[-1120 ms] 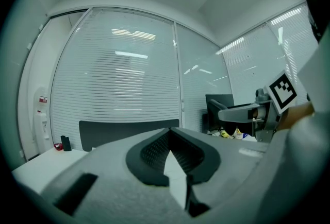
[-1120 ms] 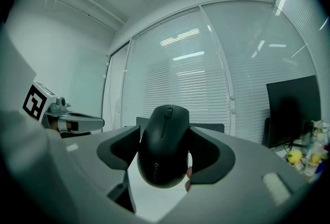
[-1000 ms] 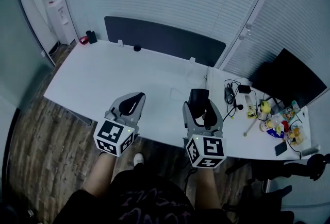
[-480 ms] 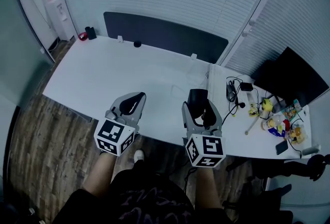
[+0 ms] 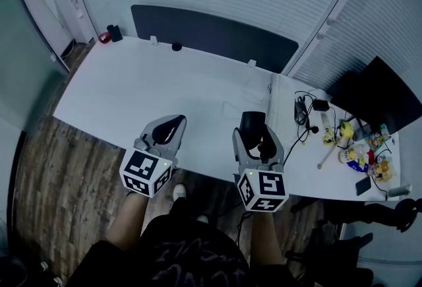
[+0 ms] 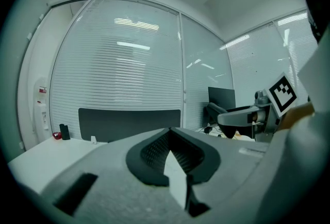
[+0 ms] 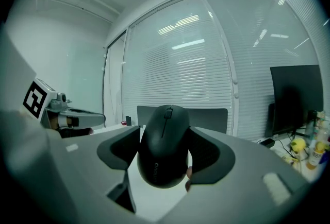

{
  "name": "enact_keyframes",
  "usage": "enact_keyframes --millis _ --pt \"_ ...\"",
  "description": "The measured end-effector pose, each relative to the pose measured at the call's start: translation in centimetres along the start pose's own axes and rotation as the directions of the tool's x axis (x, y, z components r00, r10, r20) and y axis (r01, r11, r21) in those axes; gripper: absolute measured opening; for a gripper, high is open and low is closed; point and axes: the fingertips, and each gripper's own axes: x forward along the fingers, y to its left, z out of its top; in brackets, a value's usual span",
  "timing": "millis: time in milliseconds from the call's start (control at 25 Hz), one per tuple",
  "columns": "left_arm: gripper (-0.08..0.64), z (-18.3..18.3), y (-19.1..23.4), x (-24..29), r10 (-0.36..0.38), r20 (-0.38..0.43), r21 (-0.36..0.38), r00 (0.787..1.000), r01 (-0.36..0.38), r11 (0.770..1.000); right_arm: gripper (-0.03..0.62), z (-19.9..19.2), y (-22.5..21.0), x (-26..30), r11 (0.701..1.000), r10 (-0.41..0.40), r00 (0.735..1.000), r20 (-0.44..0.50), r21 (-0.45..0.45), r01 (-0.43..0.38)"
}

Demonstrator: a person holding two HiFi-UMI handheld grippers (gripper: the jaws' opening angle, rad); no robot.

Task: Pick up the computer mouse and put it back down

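Observation:
A black computer mouse (image 5: 252, 126) sits between the jaws of my right gripper (image 5: 256, 138), which is shut on its sides and holds it just above the near edge of the white desk (image 5: 145, 84). In the right gripper view the mouse (image 7: 164, 148) fills the space between the grey jaws, scroll wheel pointing away, and the right gripper (image 7: 166, 133) points nearly level. My left gripper (image 5: 173, 123) hovers to its left over the same desk edge, jaws together with nothing in them. In the left gripper view the left gripper (image 6: 172, 134) shows its tips meeting.
A dark partition panel (image 5: 211, 31) runs along the desk's far edge. Cables, yellow items and bottles (image 5: 349, 147) clutter the desk's right end near a black monitor (image 5: 382, 97). A small dark object (image 5: 177, 47) and a red cup (image 5: 104, 37) stand at the back.
Both grippers have sunk slightly toward the desk's near edge. The mouse stays in the right gripper's jaws; the left gripper's jaws stay together.

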Motion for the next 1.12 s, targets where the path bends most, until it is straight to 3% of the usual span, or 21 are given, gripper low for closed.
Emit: enact_keyframes --millis 1120 --pt "0.002 -6.7 1.9 3.4 -0.004 -0.135 -0.094 0.991 -0.008 0.996 0.304 -7.6 -1.1 3.6 0.997 0.020 0.984 -0.175 0.075 -0.007"
